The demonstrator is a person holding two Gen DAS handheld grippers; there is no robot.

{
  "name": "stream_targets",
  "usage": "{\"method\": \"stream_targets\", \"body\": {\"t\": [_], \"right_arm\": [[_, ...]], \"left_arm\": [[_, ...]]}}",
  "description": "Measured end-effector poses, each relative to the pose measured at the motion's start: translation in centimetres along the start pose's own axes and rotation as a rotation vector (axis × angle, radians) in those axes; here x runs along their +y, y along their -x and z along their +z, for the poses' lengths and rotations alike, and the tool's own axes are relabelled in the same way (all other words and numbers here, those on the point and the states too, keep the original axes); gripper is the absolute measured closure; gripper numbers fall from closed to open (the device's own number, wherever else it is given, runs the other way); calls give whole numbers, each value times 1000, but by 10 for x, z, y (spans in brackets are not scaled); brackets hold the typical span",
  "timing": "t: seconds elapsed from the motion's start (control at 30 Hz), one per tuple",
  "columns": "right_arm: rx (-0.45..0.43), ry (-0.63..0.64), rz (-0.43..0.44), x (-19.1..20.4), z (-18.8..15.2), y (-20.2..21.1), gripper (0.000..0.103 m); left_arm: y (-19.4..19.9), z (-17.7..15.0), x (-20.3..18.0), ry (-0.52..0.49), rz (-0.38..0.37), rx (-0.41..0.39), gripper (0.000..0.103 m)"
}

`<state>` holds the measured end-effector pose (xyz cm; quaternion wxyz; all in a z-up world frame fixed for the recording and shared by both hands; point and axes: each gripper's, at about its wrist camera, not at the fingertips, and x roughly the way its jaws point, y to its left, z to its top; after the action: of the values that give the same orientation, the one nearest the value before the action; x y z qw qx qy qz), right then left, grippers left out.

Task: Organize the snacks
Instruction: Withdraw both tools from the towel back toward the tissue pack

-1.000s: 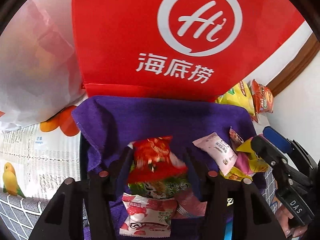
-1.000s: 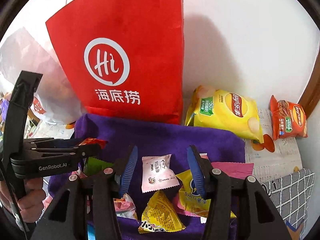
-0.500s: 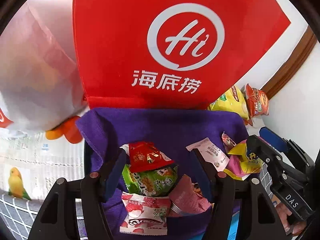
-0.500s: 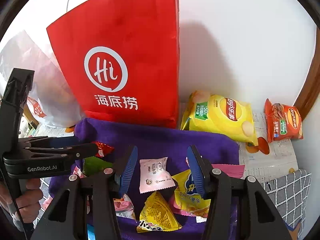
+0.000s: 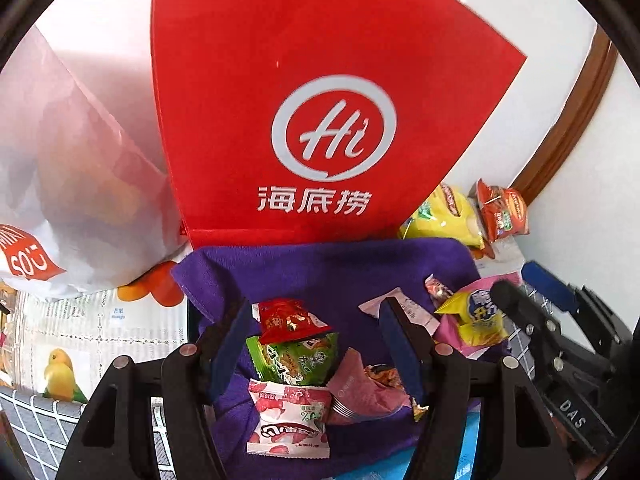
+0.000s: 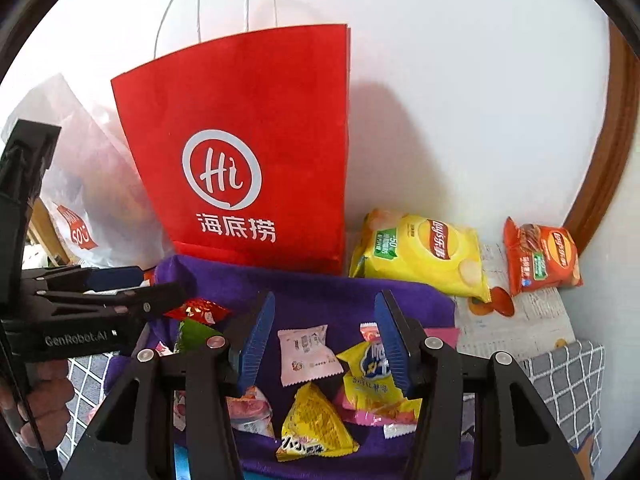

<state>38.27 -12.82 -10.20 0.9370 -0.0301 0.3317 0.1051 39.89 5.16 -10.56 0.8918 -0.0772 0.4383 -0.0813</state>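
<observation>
The left tool (image 5: 312, 344) hangs above the near-left part of the pile with its fingers spread and nothing between the pads. Below the gap lie a small red packet (image 5: 290, 320), a green packet (image 5: 292, 356) under its near edge and a pink-and-white candy pack (image 5: 288, 420) nearest the camera, all resting loose on the purple cloth (image 5: 320, 272). The right tool (image 6: 324, 344) is likewise spread and empty, poised over the right half of the pile: a pale pink sachet (image 6: 306, 354) sits in its gap, a yellow-and-blue packet (image 6: 368, 376) lies by its right finger, and a yellow triangular pack (image 6: 314, 426) is nearer.

The cloth seems to serve as a sorting mat, gathering the small snacks in one patch on the tabletop (image 6: 524, 320) so each hand can work its own side. Just beyond its far edge stands an upright red paper bag (image 6: 248, 152), open at the top with its handles up, probably where the sorted items go. A white plastic bag (image 6: 80, 184) leans to its left. To the right, against the wall, a yellow chip bag (image 6: 424, 256) and an orange chip bag (image 6: 540, 256) lie apart from the pile, perhaps kept separate as larger items.
</observation>
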Motion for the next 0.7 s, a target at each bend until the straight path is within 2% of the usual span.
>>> {"method": "stream_targets", "body": {"t": [0.1, 0.27, 0.47, 0.6, 0.7], "right_arm": [[11, -9, -6, -1, -2, 11, 51], [-26, -26, -42, -4, -14, 50, 51], [18, -27, -60, -4, -42, 92, 51], [17, -37, -69, -6, -60, 122, 51], [30, -54, -56, -7, -69, 141, 51]], "left_arm": [[7, 1, -1, 5, -14, -1, 39], [25, -1, -6, 12, -56, -16, 39], [64, -7, -32, -77, -27, -101, 39], [82, -19, -43, -89, -48, -78, 39], [98, -34, -47, -103, -24, -82, 39]]}}
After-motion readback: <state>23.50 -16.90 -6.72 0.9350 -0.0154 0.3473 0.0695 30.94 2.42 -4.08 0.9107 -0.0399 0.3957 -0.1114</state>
